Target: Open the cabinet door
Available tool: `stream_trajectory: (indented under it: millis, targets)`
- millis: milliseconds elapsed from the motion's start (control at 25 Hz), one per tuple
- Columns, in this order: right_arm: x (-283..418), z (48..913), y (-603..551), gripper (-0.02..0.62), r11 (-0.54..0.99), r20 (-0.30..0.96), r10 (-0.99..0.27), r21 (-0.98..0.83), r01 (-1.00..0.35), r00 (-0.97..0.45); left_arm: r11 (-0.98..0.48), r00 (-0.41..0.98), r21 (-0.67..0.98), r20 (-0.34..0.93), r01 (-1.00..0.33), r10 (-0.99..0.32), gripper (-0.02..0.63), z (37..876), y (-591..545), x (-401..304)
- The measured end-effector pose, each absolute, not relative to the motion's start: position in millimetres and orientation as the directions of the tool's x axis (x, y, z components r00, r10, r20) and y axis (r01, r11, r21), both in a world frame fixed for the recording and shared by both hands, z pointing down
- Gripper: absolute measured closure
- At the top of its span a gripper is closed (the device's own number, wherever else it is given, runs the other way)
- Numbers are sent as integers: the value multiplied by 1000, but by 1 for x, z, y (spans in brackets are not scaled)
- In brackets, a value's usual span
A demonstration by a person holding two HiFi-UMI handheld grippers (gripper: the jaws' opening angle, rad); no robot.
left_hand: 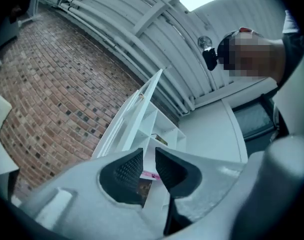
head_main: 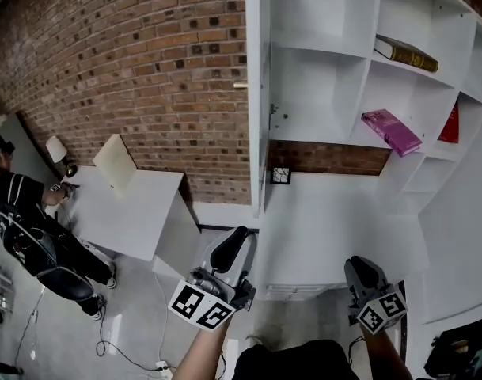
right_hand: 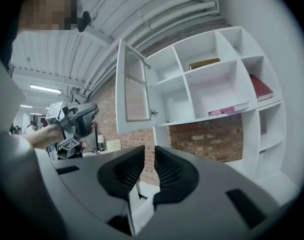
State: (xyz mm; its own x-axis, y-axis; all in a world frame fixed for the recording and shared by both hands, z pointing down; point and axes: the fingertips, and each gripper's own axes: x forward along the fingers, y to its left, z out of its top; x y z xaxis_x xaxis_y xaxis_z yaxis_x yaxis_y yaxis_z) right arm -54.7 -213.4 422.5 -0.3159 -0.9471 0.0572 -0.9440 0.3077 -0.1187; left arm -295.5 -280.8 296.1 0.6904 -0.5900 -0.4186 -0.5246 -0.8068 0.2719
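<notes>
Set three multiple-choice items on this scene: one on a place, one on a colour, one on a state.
1. Where is the pink book?
A. on the floor
B. in the compartment under the brown book
C. on the desk

2. What colour is the book in the right-hand column of compartments?
A. red
B. green
C. black

3. How is the cabinet door?
A. shut
B. lifted off
C. swung open

Answers:
1 B: it lies on the shelf directly below the brown one.
2 A: its cover shows red in both the head view and the right gripper view.
3 C: it stands out at an angle, with the compartment behind it in plain view.
</notes>
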Motion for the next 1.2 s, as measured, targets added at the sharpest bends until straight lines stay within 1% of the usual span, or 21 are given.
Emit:
stream_trajectory:
  millis: [80, 280, 520, 680, 800, 920, 1000, 1200]
  targets:
    - [-22, 425, -197, 538, 285, 53, -955, -116, -951, -293, -777, 669, 325, -396, -538, -629, 529, 327, -268, -285]
    - [56, 434, -145, 590, 264, 49, -961, -153, -952, -274, -664, 603, 461, -297, -589, -741, 574, 402, -227, -239]
    - [157, 459, -71, 594, 238, 79, -966, -108, -965, -247, -661, 665, 390, -147, -641, -732, 588, 471, -140, -124]
    - [216, 469, -31, 594, 231, 73, -969, -63, -971, -235, -641, 643, 335, -123, -690, -756, 588, 489, -79, -58]
    - [243, 473, -7, 594, 250, 52, -966, -53, -967, -252, -594, 607, 374, -96, -712, -789, 586, 501, -48, -27]
    - [259, 482, 10, 594, 256, 92, -962, -39, -966, -258, -557, 582, 375, -55, -741, -811, 586, 504, -24, -8]
    - [267, 486, 20, 594, 239, 120, -963, -28, -971, -241, -554, 575, 350, -52, -755, -816, 588, 499, -12, -3]
    - [278, 479, 37, 595, 207, 101, -972, -40, -978, -210, -565, 586, 329, -42, -756, -809, 587, 492, 5, 5]
